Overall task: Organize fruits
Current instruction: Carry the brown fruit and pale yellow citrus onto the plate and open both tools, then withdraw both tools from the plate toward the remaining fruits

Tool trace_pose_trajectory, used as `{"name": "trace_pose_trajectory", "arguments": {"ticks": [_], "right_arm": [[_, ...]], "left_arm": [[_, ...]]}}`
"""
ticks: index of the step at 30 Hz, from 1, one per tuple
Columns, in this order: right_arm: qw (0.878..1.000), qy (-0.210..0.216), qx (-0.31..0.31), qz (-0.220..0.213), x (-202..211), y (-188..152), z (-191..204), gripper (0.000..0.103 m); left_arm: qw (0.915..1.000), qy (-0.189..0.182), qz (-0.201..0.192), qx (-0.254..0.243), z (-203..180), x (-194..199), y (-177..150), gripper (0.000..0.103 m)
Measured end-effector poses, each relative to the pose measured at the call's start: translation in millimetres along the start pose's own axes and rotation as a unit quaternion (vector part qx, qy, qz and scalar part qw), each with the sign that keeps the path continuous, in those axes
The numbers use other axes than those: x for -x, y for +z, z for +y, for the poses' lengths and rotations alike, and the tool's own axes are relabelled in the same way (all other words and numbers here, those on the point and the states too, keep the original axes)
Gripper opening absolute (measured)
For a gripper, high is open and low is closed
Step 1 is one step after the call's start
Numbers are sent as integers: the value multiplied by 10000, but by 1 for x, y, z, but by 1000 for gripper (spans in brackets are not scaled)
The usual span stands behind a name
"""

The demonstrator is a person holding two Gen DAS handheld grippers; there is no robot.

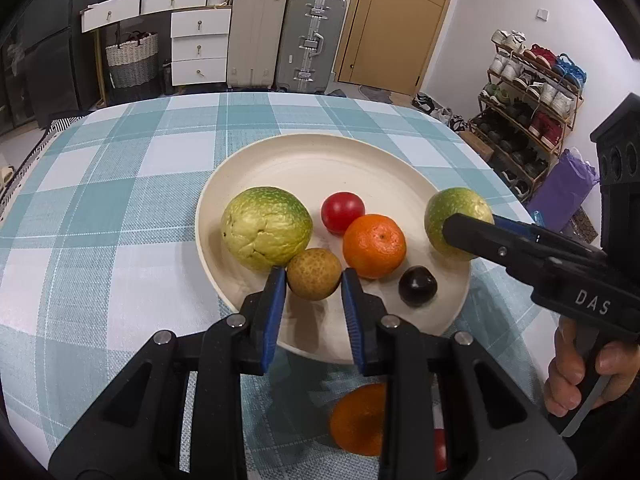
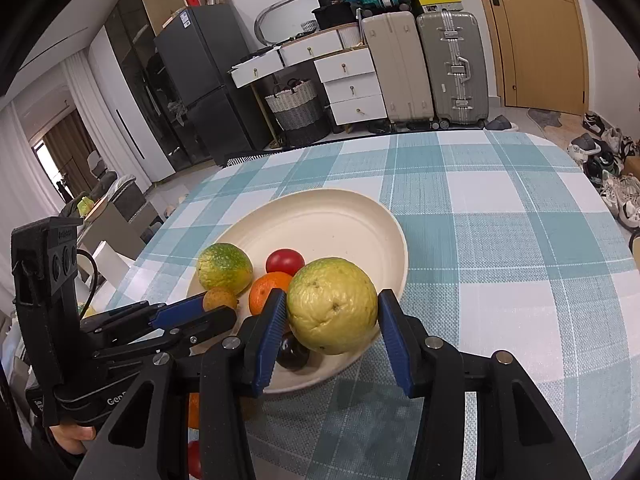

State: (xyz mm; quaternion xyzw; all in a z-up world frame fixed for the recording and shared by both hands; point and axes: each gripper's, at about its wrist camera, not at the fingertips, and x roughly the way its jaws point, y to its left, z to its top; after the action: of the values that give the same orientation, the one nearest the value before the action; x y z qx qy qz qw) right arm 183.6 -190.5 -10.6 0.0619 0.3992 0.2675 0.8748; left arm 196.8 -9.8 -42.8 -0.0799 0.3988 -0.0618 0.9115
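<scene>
A cream plate holds a large green-yellow fruit, a red fruit, a mandarin and a dark plum. My left gripper is shut on a small brown round fruit over the plate's near side. My right gripper is shut on a second green-yellow fruit at the plate's right rim. The left wrist view shows that fruit in the right gripper.
An orange fruit and a red one lie on the checked tablecloth near the front edge, partly hidden under my left gripper. A hand holds the right tool. Suitcases, drawers and a shoe rack stand beyond the table.
</scene>
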Motion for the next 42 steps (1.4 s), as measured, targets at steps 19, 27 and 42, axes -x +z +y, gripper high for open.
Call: {"name": "trace_pose_trajectory", "arguments": {"ticks": [19,27,42], "right_arm": [[9996,-143,188,134,-17,1,6,49],[9988,-237,399,-172,11,2,11,51],[9977,-493,282,-367,59,-22,10,103]], "left_arm": [[9999,59,24,-150,-5,-1,-2,26],[9999,-28,22,-118,-4,14,-5,37],[9988,339,-337,52,7,86,-37,102]]}}
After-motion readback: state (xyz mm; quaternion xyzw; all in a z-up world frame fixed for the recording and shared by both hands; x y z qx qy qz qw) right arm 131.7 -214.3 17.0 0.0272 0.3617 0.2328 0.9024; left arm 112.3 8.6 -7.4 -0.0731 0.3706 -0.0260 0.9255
